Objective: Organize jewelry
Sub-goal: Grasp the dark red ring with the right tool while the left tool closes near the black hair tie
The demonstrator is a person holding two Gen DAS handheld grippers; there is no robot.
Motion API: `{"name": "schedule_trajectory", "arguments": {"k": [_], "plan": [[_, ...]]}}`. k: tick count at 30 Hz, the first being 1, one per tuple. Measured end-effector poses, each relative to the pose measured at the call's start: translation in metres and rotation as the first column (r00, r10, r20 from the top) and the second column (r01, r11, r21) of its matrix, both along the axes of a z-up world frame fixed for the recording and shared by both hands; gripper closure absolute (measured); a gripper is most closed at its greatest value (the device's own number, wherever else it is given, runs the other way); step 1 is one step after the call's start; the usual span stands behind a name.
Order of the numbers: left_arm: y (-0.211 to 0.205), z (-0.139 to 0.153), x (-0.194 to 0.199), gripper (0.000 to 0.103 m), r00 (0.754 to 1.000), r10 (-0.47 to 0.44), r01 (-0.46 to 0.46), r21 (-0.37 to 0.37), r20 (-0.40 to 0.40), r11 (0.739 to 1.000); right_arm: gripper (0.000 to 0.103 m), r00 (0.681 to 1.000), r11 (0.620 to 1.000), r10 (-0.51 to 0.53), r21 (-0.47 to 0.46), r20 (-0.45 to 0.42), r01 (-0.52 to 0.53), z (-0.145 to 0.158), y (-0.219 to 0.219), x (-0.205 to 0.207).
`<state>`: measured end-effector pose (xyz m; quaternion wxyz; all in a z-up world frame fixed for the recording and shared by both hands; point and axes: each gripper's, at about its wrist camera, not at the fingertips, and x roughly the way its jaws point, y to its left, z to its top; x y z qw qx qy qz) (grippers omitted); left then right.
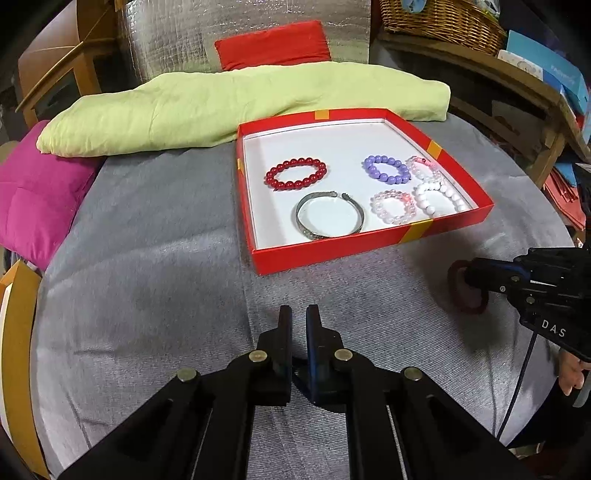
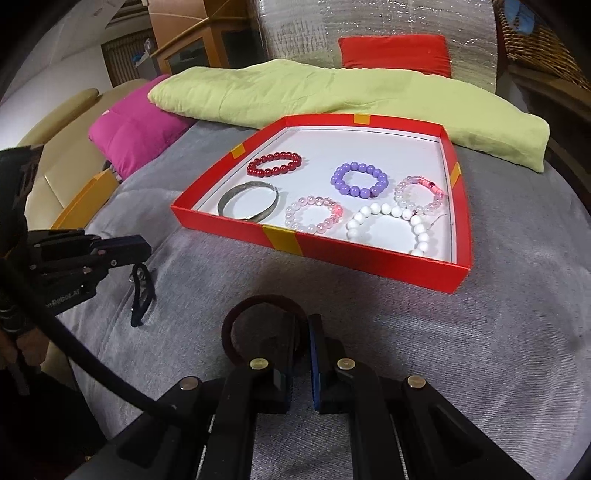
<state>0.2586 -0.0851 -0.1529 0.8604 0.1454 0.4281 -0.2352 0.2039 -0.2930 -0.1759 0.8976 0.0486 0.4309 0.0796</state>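
Observation:
A red box point(image 1: 332, 251) point(image 2: 362, 254) lies on the grey cloth and holds a red bead bracelet point(image 1: 295, 173) point(image 2: 274, 164), a purple one point(image 1: 386, 169) point(image 2: 360, 180), a silver bangle point(image 1: 330, 216) point(image 2: 248, 201), two pink-clear ones point(image 1: 393, 206) point(image 2: 314, 214) and a white one point(image 1: 437, 197) point(image 2: 391, 221). My right gripper point(image 2: 301, 332) point(image 1: 467, 278) is shut on a dark red hair band point(image 2: 240, 314) point(image 1: 458, 291) in front of the box. My left gripper point(image 1: 298, 317) point(image 2: 144, 247) is shut and empty, above a black hair tie point(image 2: 142, 291).
A green cushion point(image 1: 221, 107) point(image 2: 332, 92), a pink cushion point(image 1: 33, 192) point(image 2: 133, 129) and a red cushion point(image 1: 273, 44) point(image 2: 395, 51) lie behind the box. A wicker basket point(image 1: 443, 18) stands on a wooden shelf at the back right.

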Motion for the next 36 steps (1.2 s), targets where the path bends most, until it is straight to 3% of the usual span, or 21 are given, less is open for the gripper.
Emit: {"name": "schedule_trajectory", "arguments": {"k": [12,15,17,18,26,30,36], "plan": [[0.002,-0.001,0.000,0.095,1.000,-0.001,0.001,0.011,0.009,1.000,0.096,1.000,1.000,-0.010,0.010,-0.005,0.010,0.000,-0.004,0.001],[0.009,0.002,0.000,0.082,1.000,-0.012,0.012,0.011,0.015,1.000,0.096,1.000,1.000,-0.011,0.011,-0.021,0.012,-0.003,-0.003,0.004],[0.016,0.004,0.000,0.053,1.000,-0.005,0.004,0.012,0.031,1.000,0.096,0.999,1.000,-0.015,0.011,-0.029,0.015,-0.005,-0.003,0.005],[0.020,0.005,0.000,0.050,0.999,0.000,-0.001,0.012,0.042,1.000,0.096,0.999,1.000,-0.016,0.012,-0.031,0.016,-0.006,-0.003,0.005],[0.039,-0.006,0.000,0.043,0.998,-0.051,0.050,-0.018,-0.036,0.999,0.096,0.999,1.000,-0.019,0.013,-0.041,0.020,-0.009,-0.004,0.007],[0.030,-0.015,-0.005,0.037,0.992,-0.094,0.093,-0.019,-0.090,0.996,0.096,0.999,1.000,-0.020,0.014,-0.042,0.021,-0.009,-0.004,0.007],[0.017,-0.025,-0.005,0.037,0.987,-0.095,0.094,-0.021,-0.129,0.995,0.096,0.999,1.000,-0.020,0.010,-0.038,0.020,-0.010,-0.003,0.007]]}}
